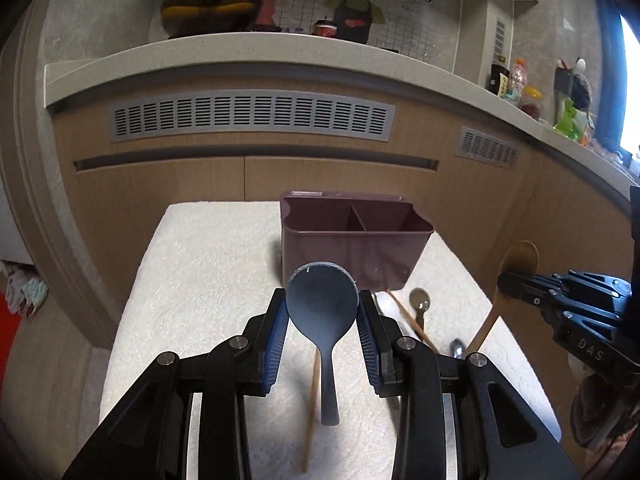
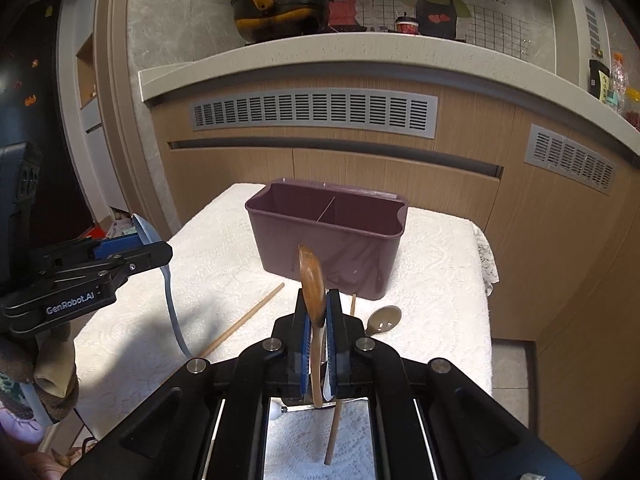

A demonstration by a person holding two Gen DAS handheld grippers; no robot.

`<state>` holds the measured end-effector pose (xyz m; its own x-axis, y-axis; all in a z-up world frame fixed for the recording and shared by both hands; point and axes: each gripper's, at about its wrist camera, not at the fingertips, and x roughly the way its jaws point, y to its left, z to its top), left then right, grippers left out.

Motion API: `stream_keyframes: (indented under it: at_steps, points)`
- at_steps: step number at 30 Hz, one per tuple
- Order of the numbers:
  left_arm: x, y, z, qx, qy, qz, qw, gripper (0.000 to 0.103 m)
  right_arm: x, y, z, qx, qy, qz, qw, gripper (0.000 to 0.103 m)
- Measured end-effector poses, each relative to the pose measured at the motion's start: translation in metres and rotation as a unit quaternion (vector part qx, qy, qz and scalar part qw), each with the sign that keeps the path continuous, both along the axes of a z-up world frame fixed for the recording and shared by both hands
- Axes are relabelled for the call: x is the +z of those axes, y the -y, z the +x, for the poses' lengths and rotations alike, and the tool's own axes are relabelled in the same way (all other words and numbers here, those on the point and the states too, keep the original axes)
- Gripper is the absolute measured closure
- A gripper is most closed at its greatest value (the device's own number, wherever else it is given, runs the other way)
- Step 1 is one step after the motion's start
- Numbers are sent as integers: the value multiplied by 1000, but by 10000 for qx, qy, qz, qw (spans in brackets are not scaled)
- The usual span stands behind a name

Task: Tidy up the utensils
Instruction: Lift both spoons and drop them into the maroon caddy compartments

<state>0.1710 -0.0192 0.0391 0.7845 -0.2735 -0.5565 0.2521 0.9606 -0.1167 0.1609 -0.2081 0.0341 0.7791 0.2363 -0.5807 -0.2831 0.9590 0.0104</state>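
Risk lies in both grips: the left gripper (image 1: pixel 322 312) pinches the blue spoon (image 1: pixel 322 300) by its bowl, the right gripper (image 2: pixel 319 320) the wooden spoon (image 2: pixel 311 280) likewise, handles dangling above the surface (image 1: pixel 208 264), liable to swing against the caddy (image 2: pixel 324 236) rim.

black pot (image 1: pixel 212 4) on counter (image 1: pixel 248 54), vent (image 1: pixel 252 116) below.

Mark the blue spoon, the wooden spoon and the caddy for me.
blue spoon (image 1: pixel 322 300): left wrist view, bowl.
wooden spoon (image 2: pixel 311 284): right wrist view, bowl edge.
caddy (image 2: pixel 324 252): right wrist view, front wall.
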Motion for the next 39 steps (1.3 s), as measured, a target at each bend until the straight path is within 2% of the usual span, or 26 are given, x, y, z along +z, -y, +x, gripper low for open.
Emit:
stream_keyframes:
  at_steps: [4, 6, 9, 12, 16, 18, 21, 27, 34, 36, 37, 39]
  points:
    - [13, 3, -1, -13, 101, -52, 9999, 68, 0, 2, 0, -76, 0, -44, 10000, 97]
    - [32, 5, 3, -67, 304, -106, 9995, 68, 7, 2, 2, -80, 65, -33, 9999, 97]
    - [81, 8, 14, -177, 870, -239, 9958, 68, 42, 4, 7, -85, 518, 58, 9986, 97]
    - [121, 13, 37, -180, 1336, -319, 9904, 68, 91, 7, 20, -145, 1176, 148, 9928, 97]
    - [133, 17, 75, -202, 1475, -445, 9879, 68, 116, 8, 53, -213, 1341, 329, 9902, 97]
    - [126, 20, 94, -142, 1449, -443, 9883, 68, 113, 6, 70, -292, 1389, 267, 9895, 97]
    - [109, 26, 125, -145, 1220, -464, 9913, 68, 99, 3, 97, -351, 1168, 282, 9921, 97]
    - [56, 32, 172, -179, 548, -423, 9974, 68, 50, -4, 143, -296, 416, 257, 9984, 97]
    - [-1, 43, 199, -191, -178, -337, 9991, 66, -11, -15, 173, -166, -391, 139, 9990, 97]
    - [-10, 44, 202, -185, -278, -305, 9990, 61, -22, -14, 180, -169, -565, 205, 9980, 90]
    - [-13, 44, 203, -167, -294, -293, 9990, 55, -26, -12, 182, -207, -632, 238, 9975, 86]
    - [-16, 42, 200, -119, -280, -270, 9992, 53, -29, -10, 182, -316, -594, 217, 9975, 66]
